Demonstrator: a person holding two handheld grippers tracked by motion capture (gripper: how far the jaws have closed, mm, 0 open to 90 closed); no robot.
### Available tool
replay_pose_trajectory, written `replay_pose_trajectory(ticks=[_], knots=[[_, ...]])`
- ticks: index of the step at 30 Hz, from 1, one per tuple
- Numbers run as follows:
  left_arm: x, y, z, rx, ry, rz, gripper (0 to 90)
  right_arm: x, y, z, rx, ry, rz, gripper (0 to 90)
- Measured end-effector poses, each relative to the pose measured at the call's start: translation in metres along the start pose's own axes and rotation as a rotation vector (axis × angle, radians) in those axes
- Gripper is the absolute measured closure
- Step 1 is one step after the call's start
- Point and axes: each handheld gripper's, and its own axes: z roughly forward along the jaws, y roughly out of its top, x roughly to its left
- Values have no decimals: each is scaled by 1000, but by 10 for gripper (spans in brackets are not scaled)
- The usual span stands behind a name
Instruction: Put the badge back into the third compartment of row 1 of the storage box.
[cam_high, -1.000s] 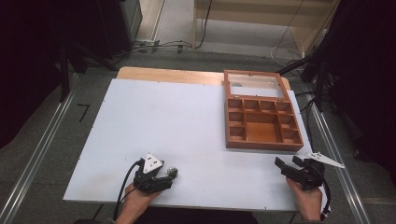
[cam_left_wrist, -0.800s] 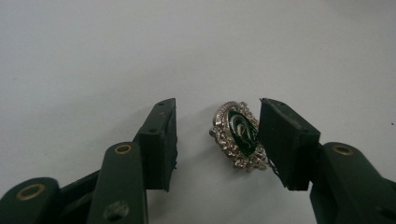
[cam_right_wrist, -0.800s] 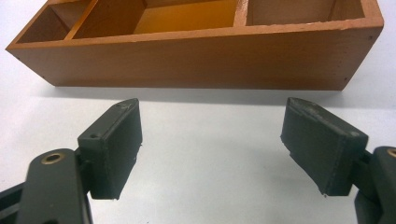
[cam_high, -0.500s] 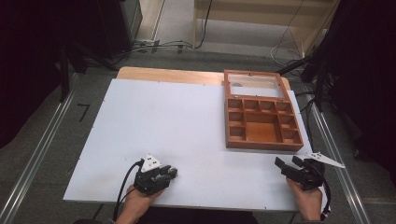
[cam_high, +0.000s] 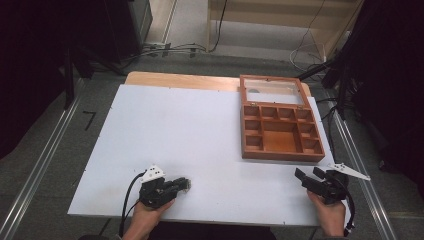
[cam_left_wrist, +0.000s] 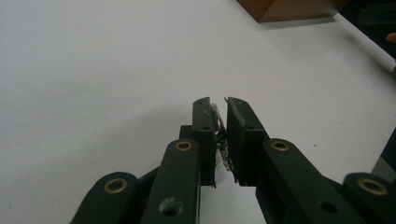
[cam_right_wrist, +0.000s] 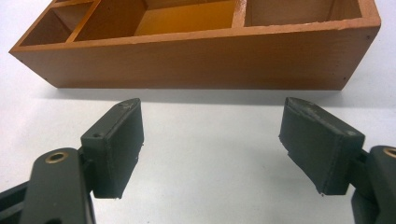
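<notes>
While the wooden box sits empty at the worktop's far-right corner, left tongs clench something small, right tongs gape.

The wooden box is cut off at the top edge in the right gripper view, its far compartments hidden. Between the left gripper jaws, a thin frayed bit is too small to identify.

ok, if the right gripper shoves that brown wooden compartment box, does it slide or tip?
The brown wooden compartment box is low and wide, so it would likely slide, not tip. Its glass-paned lid lies open behind, probably dragging along and fragile. It looks rigid.
</notes>
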Motion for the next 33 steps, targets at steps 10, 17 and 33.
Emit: replay_pose_trajectory(ticks=[10,17,33], knots=[[4,6,-2,-39,-19,-33,889,0,0,0,0,2,1,200],[5,14,1,-56,-31,-46,889,0,0,0,3,4,0,200],[-9,45,31,-61,-85,-63,889,-2,0,-2,-7,11,9,201]])
